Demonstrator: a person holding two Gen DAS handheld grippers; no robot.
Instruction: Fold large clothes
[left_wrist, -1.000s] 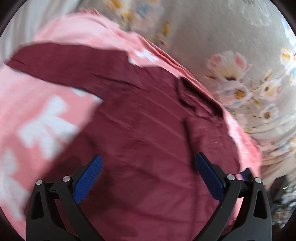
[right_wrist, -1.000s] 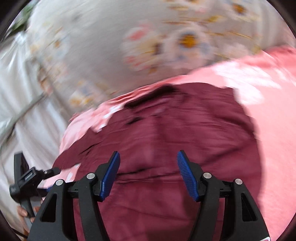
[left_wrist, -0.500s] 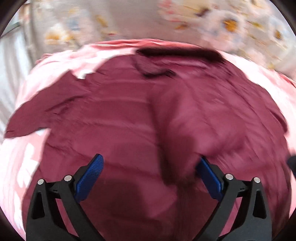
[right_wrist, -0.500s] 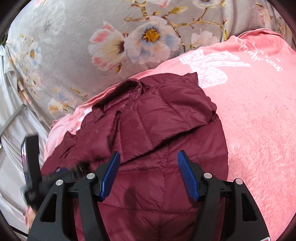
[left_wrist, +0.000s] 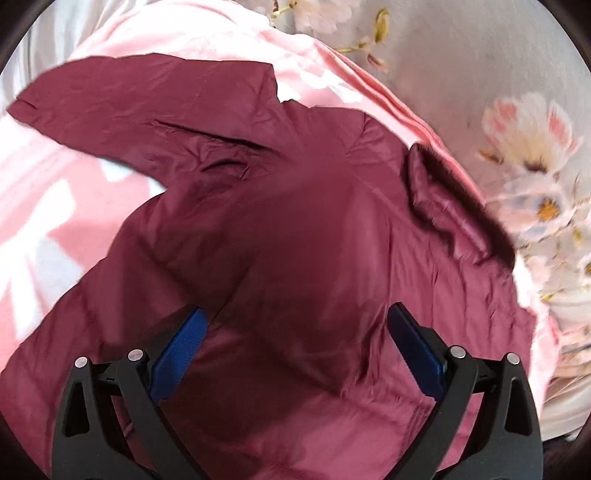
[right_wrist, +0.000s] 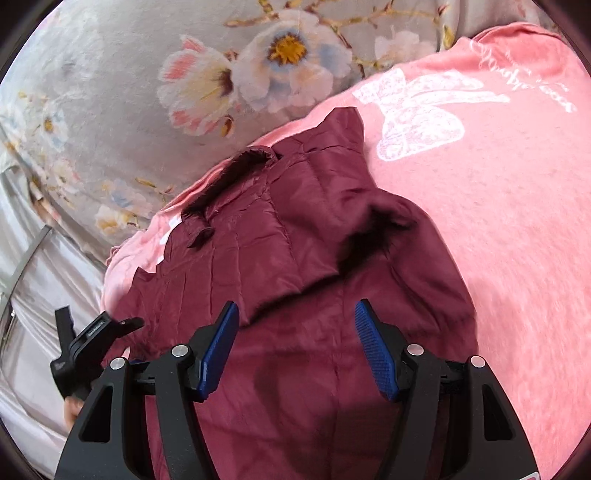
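Most of what we see is bedding: a floral grey cover (right_wrist: 110, 110) under a pink blanket (right_wrist: 498, 221), on which our maroon jacket (left_wrist: 295, 240) lies spread, one sleeve (left_wrist: 147, 103) flung out; slick fabric may slide or bunch if we pinch one layer; left gripper (left_wrist: 295, 350) and right gripper (right_wrist: 293, 347) hover, jaws open, empty.
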